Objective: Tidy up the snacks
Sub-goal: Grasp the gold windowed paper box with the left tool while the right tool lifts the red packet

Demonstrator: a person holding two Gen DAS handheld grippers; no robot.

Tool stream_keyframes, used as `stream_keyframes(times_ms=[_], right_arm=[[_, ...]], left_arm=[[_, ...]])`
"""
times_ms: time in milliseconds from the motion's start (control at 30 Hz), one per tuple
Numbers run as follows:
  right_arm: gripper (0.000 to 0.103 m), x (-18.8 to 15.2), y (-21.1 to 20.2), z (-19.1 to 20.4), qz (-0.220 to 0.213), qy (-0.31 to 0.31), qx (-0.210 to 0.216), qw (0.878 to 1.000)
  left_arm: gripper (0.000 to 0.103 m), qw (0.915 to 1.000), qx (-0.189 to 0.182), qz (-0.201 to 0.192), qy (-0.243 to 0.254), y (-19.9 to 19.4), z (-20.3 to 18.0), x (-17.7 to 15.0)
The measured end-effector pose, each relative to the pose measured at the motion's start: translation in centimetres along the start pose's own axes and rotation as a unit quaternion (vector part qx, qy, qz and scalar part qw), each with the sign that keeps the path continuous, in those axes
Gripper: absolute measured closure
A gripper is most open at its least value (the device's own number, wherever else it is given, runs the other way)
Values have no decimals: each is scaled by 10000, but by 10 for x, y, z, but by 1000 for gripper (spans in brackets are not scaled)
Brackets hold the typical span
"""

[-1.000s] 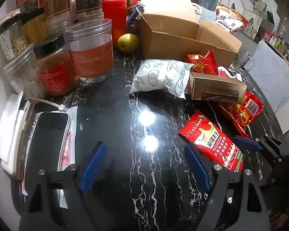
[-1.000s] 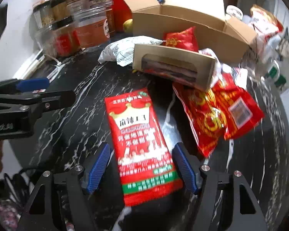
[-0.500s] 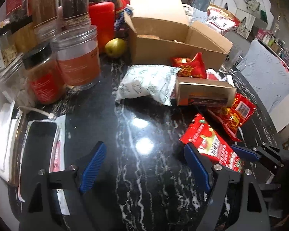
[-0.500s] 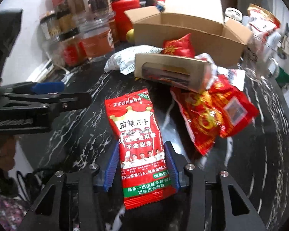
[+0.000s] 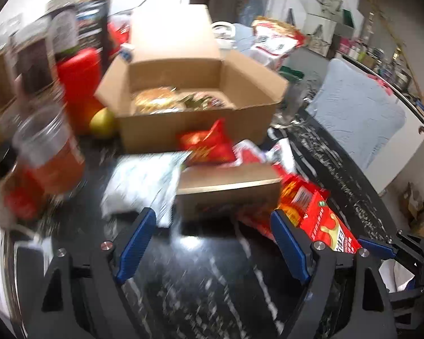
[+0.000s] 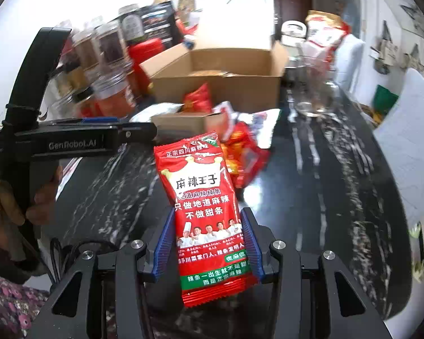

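My right gripper (image 6: 207,243) is shut on a red spicy-strip snack packet (image 6: 203,197) and holds it up off the black marble table (image 6: 325,197). The packet also shows at the right edge of the left wrist view (image 5: 325,226). My left gripper (image 5: 212,243) is open and empty above the table, facing a small tan window box (image 5: 229,189) and a white snack bag (image 5: 144,183). Behind them stands an open cardboard box (image 5: 195,130) with snacks inside. A red crinkled packet (image 5: 206,144) leans on its front. More red packets (image 6: 246,155) lie by the small box.
Jars (image 5: 48,152) and a red canister (image 5: 79,82) crowd the left back, with a yellow-green fruit (image 5: 103,120) beside them. A glass pitcher (image 6: 316,84) stands right of the cardboard box. The left gripper's body (image 6: 79,141) crosses the left of the right wrist view.
My right gripper has closed on the red packet and lifted it off the table. My left gripper has risen and moved towards the boxes, still open.
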State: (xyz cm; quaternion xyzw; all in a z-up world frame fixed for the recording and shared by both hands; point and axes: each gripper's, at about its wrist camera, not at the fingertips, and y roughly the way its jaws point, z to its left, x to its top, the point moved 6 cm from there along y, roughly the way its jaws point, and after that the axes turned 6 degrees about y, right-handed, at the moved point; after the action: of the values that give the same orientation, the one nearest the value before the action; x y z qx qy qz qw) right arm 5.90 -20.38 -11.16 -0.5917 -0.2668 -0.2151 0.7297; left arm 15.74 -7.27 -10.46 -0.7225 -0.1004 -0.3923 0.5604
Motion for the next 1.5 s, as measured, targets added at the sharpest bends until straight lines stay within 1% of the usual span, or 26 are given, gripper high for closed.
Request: stream_keyframes(times_ms=[67, 167, 233, 400, 433, 567, 600, 633, 700, 733, 867, 900, 933, 967, 1000, 1033, 1100, 1133, 1233, 1300, 1500], right_arm=[[57, 2, -5, -12, -70, 121, -66, 9999], [57, 2, -7, -26, -130, 300, -121, 9994], [57, 1, -7, -34, -142, 394, -152, 9990], [57, -3, -7, -48, -127, 543, -214, 9982], [57, -3, -7, -49, -121, 558, -212, 9981], [57, -3, -5, -53, -104, 622, -178, 9979], [57, -2, -4, -54, -105, 640, -154, 9978], [57, -1, -3, -55, -107, 656, -133, 9977], [57, -1, -1, -57, -106, 676, -118, 9976], [57, 0, 0, -57, -104, 681, -118, 9976], [57, -2, 1, -59, -65, 737, -127, 9972], [57, -2, 2, -61, -53, 762, -128, 9970], [57, -2, 3, -62, -41, 784, -129, 9968], [57, -2, 3, -63, -35, 821, -125, 9965], [57, -2, 4, -63, -24, 840, -123, 9964], [57, -1, 5, -64, -15, 853, -121, 9963], [57, -1, 7, -64, 6, 861, -121, 9962], [57, -1, 8, -63, 15, 857, -111, 9963], [57, 1, 10, -61, 19, 876, -35, 9961], [57, 1, 10, -60, 20, 874, 6, 9962], [57, 3, 10, -55, 12, 811, 45, 9967]], left_arm=[[20, 9997, -52, -74, 221, 6, -7, 12], [20, 9987, -12, -99, 506, 18, -14, 23], [20, 9979, 99, 9, 646, 32, -18, 26], [20, 9965, 97, 192, 812, 53, -19, 29], [20, 9962, 58, 245, 835, 55, -19, 30], [20, 9929, -350, 468, 1034, 65, -27, 32], [20, 9919, -355, 520, 1103, 68, -29, 31], [20, 9910, -314, 565, 1176, 71, -31, 29], [19, 9892, -108, 614, 1325, 79, -33, 27], [19, 9890, -66, 578, 1359, 81, -33, 27], [20, 9910, -107, 543, 1218, 82, -29, 26], [30, 9915, -102, 502, 1195, 81, -28, 26], [35, 9915, -51, 452, 1219, 80, -27, 26], [45, 9900, 65, 429, 1341, 79, -27, 24], [48, 9885, 149, 437, 1438, 78, -28, 23], [49, 9876, 220, 443, 1487, 76, -28, 21], [55, 9892, 91, 534, 1365, 75, -27, 19], [56, 9906, 6, 629, 1218, 73, -25, 17], [58, 9922, -28, 730, 1012, 63, -21, 10], [59, 9921, -26, 797, 967, 57, -20, 5], [59, 9912, -252, 1098, 692, 43, -16, -16]])
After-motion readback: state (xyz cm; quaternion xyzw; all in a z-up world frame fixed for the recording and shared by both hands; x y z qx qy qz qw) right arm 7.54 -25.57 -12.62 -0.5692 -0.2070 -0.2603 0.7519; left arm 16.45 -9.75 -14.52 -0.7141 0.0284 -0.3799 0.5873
